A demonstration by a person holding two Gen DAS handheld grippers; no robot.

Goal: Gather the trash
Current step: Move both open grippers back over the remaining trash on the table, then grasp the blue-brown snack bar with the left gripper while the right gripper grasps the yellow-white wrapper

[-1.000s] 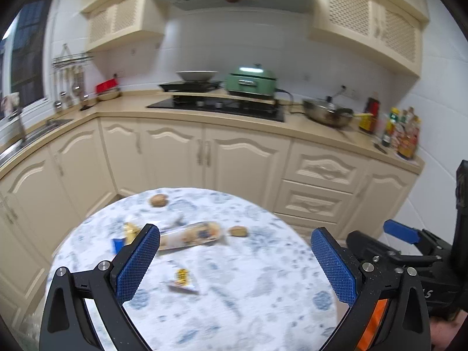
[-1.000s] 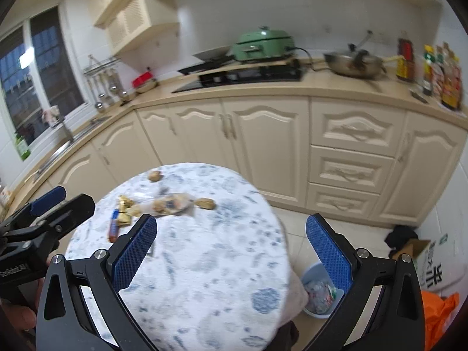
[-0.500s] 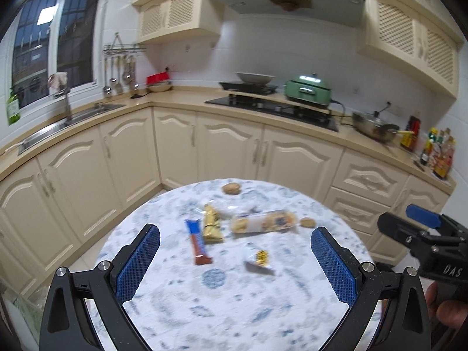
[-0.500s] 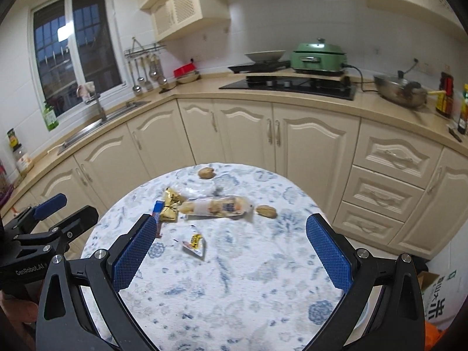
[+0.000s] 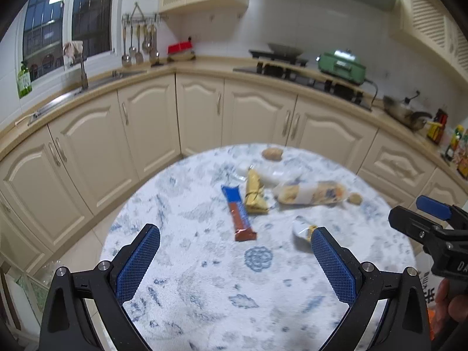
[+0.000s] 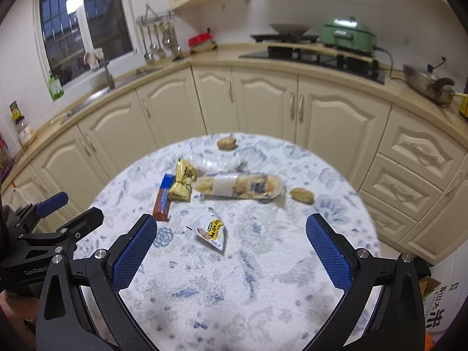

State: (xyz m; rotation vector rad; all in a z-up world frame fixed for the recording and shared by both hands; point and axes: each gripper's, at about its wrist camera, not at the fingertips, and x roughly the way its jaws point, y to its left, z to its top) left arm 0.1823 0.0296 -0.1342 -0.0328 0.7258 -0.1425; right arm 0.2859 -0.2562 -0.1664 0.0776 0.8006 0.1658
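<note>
A: Well, both tools are hovering over the round table [image 6: 263, 292]. Left gripper [image 5: 235, 260] is showing its jaws spread wide, nothing between them. Right gripper [image 6: 231, 253] is doing likewise, gaping and empty.

B: Trash?

A: All lying on the table's far half. White-and-yellow sachet [image 6: 211, 229] is sitting nearest the centre, just ahead of the right gripper. Blue-and-brown bar wrapper [image 6: 162, 199] is lying left of it, touching a crumpled gold wrapper [image 6: 182, 185]. Long clear packet [image 6: 238, 186] is stretching rightward from the gold one.

B: Anything else?

A: Two brown lumps: one [image 6: 302, 195] beside the packet's right end, another [image 6: 226, 143] near the table's far edge.
</note>
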